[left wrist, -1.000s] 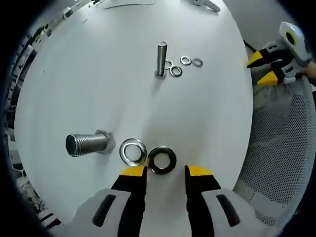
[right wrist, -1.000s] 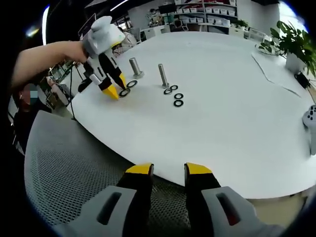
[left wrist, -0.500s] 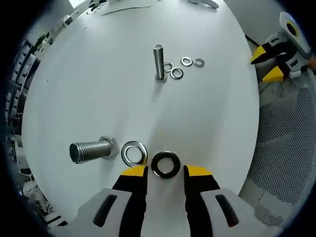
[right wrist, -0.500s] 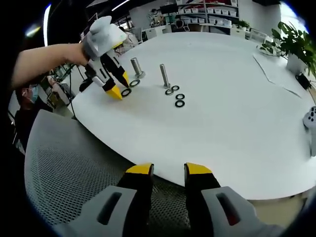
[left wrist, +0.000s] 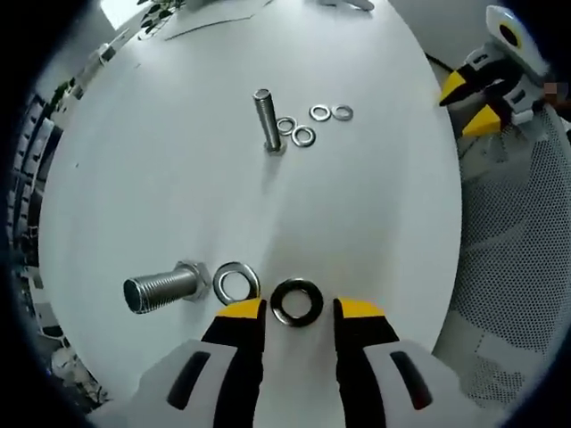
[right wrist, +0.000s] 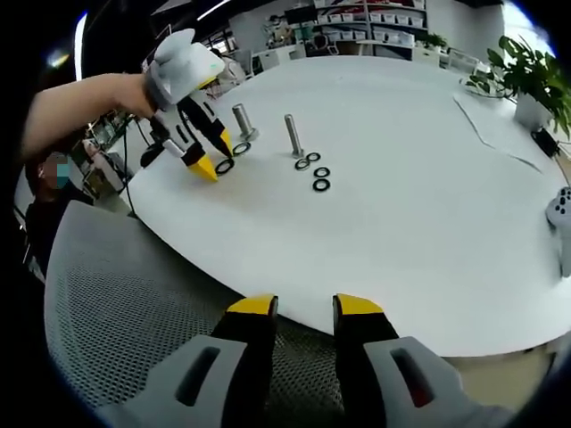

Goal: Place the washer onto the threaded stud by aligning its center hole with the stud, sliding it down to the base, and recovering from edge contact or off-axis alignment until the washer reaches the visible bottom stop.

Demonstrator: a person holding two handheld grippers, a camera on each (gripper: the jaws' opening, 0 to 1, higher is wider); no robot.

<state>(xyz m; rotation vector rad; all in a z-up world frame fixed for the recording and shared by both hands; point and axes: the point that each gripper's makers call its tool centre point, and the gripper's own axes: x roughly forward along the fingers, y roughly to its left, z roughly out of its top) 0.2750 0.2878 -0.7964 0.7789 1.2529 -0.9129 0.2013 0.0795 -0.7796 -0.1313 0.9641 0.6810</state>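
A dark washer lies flat on the white table, just between the yellow tips of my open left gripper. A silver washer lies to its left, beside a thick threaded stud on a hex base. Farther off stands a thin stud with several small washers around its foot. In the right gripper view the left gripper points down at the dark washer, near the thick stud and thin stud. My right gripper is open and holds nothing, off the table over a chair.
A grey mesh chair back stands against the table's near edge. A person's arm holds the left gripper. A potted plant and a white device sit at the table's far right. The right gripper hovers beyond the table edge.
The left gripper has crept forward, so the dark washer now lies between its tips instead of just ahead of them. The right gripper has stayed put.
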